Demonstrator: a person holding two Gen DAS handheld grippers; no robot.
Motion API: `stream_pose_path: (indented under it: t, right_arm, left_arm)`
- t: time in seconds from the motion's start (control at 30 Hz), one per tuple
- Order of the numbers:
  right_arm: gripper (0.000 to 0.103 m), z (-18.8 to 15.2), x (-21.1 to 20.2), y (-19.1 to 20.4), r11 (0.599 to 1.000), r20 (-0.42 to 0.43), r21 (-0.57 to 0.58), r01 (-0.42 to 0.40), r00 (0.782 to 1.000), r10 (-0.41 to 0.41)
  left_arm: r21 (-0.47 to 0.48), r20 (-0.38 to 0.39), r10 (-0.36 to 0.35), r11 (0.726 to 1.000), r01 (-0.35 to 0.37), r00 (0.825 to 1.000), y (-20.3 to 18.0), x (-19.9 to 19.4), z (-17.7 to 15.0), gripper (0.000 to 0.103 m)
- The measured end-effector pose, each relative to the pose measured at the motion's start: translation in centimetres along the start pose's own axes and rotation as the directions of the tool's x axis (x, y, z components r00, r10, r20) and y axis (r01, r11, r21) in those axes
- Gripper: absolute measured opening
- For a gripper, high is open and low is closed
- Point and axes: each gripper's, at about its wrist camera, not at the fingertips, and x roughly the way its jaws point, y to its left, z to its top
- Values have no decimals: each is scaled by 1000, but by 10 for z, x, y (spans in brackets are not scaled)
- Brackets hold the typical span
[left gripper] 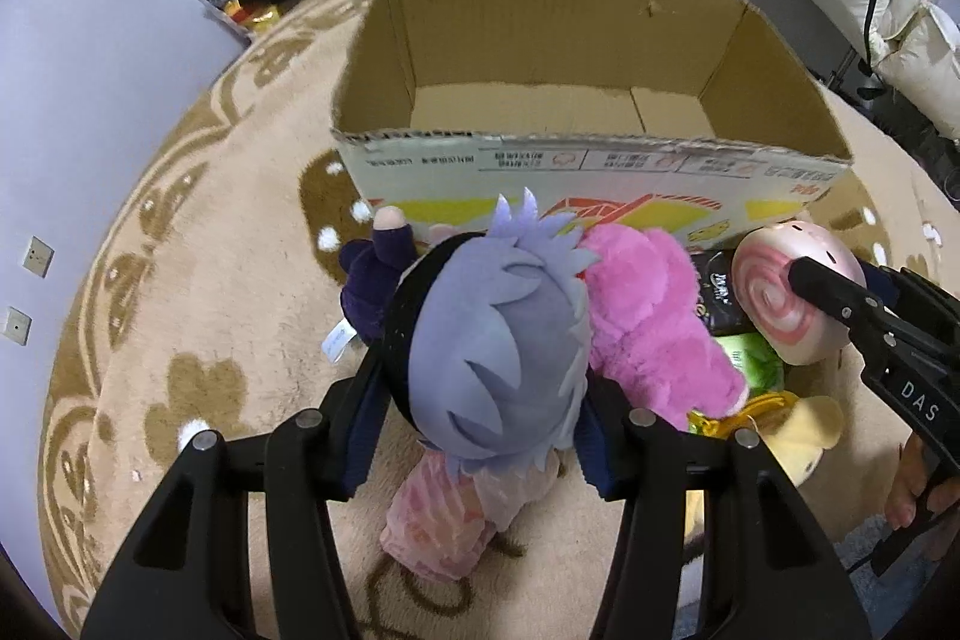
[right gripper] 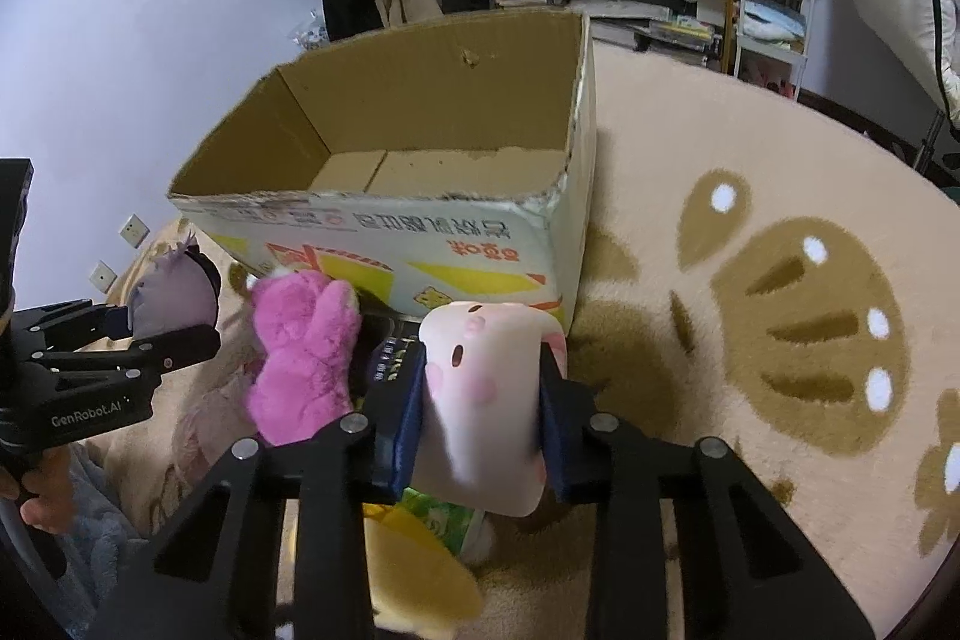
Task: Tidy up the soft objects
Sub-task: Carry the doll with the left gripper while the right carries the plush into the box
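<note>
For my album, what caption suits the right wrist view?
Right gripper squeezing a pink swirl plush before an empty cardboard box.

A beige rug [left gripper: 198, 280] with brown patterns carries an open cardboard box [left gripper: 576, 172]. Just before the box lie a pink plush toy [left gripper: 648, 316], a yellow plush toy [left gripper: 804, 430] and snack packets [left gripper: 720, 295].

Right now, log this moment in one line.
left gripper: shut on doll | right gripper: shut on swirl cushion | box: empty
</note>
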Motion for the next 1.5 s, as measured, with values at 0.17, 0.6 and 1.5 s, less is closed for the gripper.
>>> stream_pose_path:
  t: [0.17, 0.6, 1.5]
  right_arm:
    - [32, 1, -28, 6, 1000, 87, -15, 11, 996, -9]
    - [31, 14, -98, 34, 997, 370, -71, 39, 929, -10]
    - [31, 73, -66, 49, 989, 415, -143, 42, 910, 21]
  left_arm:
    - [-12, 78, 8, 1000, -7, 997, 6, -29, -5, 53]
    - [-60, 403, 9, 998, 17, 915, 22, -104, 9, 53]
    - [-19, 416, 17, 1000, -10, 909, 16, -105, 79, 53]
